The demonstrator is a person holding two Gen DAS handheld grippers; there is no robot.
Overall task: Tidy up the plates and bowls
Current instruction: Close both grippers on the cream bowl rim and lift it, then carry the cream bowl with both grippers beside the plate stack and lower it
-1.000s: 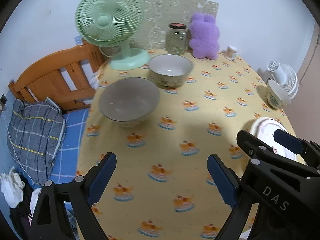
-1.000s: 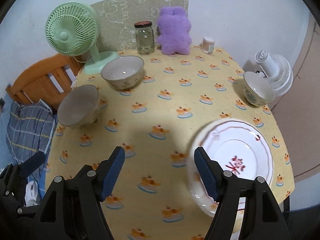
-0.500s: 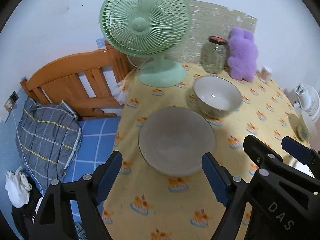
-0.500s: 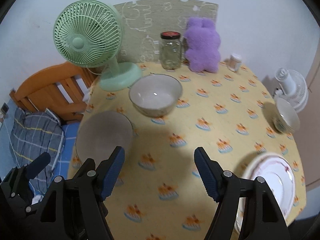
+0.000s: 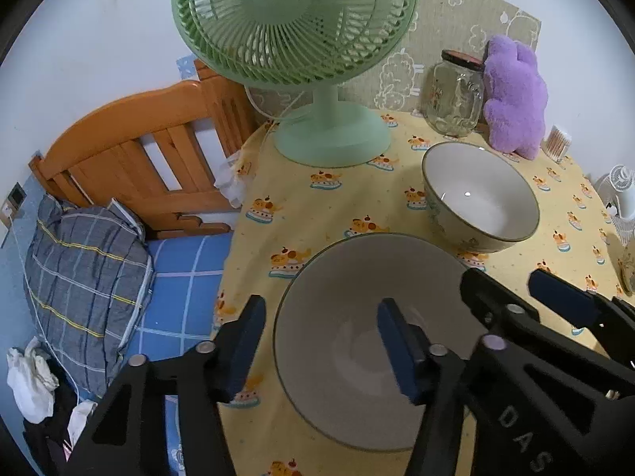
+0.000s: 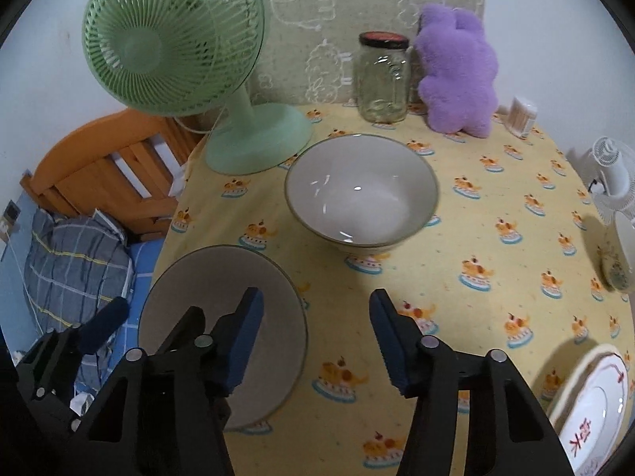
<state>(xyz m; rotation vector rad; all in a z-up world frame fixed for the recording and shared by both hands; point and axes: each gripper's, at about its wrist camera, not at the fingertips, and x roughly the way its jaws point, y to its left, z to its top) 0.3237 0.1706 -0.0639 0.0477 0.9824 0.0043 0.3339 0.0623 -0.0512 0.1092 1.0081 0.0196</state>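
A near bowl point(image 5: 349, 309) sits at the table's left edge; it also shows in the right wrist view point(image 6: 206, 277). My left gripper point(image 5: 321, 341) is open and straddles its left rim, one finger outside and one inside. A second bowl point(image 5: 480, 194) stands behind it, also seen in the right wrist view point(image 6: 361, 190). My right gripper point(image 6: 315, 337) is open and empty, just right of the near bowl. A small bowl point(image 6: 617, 254) is at the right edge. A white plate with red marks point(image 6: 591, 408) lies at the near right.
A green fan point(image 6: 190, 63), a glass jar point(image 6: 383, 79), a purple plush toy point(image 6: 456, 67) and a small box of cotton swabs point(image 6: 522, 115) stand along the back of the yellow-clothed table point(image 6: 476, 214). A wooden bed frame point(image 5: 131, 158) and pillow point(image 5: 83, 277) lie left. A white fan point(image 6: 613, 174) stands right.
Both grippers moved forward and left toward the bowls. My left gripper came down over the near bowl's rim and its jaws narrowed somewhat. The plate slid to the right wrist view's corner.
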